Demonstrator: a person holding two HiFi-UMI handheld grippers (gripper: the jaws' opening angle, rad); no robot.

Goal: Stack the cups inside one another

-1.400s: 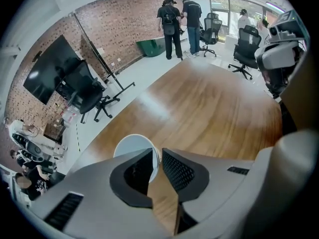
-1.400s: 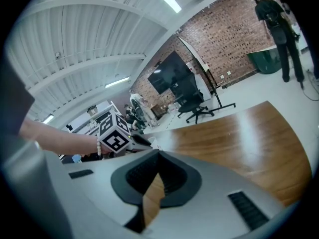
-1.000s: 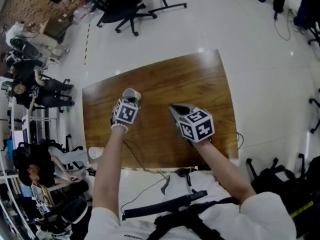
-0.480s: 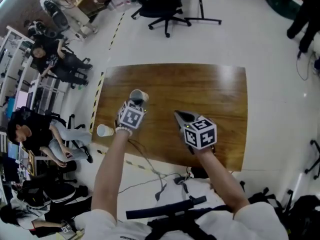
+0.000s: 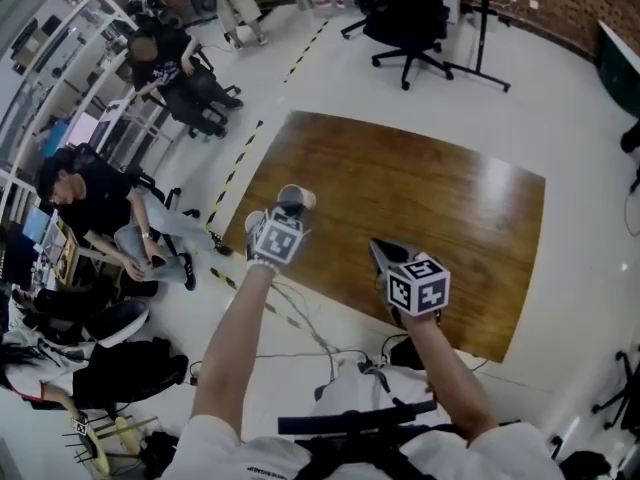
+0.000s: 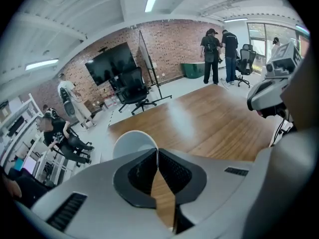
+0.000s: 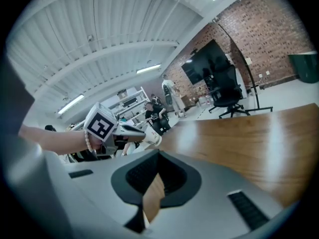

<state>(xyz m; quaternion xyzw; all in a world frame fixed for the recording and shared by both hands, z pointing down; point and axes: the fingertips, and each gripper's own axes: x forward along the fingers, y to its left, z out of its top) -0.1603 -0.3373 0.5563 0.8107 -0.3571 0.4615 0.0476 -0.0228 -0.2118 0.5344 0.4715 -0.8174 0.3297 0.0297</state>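
Observation:
A white paper cup (image 5: 296, 199) hangs over the left part of the wooden table (image 5: 430, 188), tilted. My left gripper (image 5: 289, 212) is shut on its rim. In the left gripper view the cup (image 6: 133, 141) sits just left of the jaws, its wall pinched between the pads of the left gripper (image 6: 158, 151). A second white cup (image 5: 254, 220) shows by the table's left edge, partly hidden behind the left gripper. My right gripper (image 5: 381, 249) hovers over the table's near side, shut with nothing in it (image 7: 158, 156). The right gripper view shows the held cup (image 7: 150, 136) to its left.
People sit at desks and shelves (image 5: 90, 198) on the left, beyond a striped floor line. An office chair (image 5: 425, 18) stands past the table's far edge. Cables (image 5: 300, 318) trail on the floor by the near edge. Two people (image 6: 219, 54) stand far off.
Both grippers have swung toward the table's left side and risen a little. The left one still holds the cup. The head view has turned, so the table lies differently in the picture.

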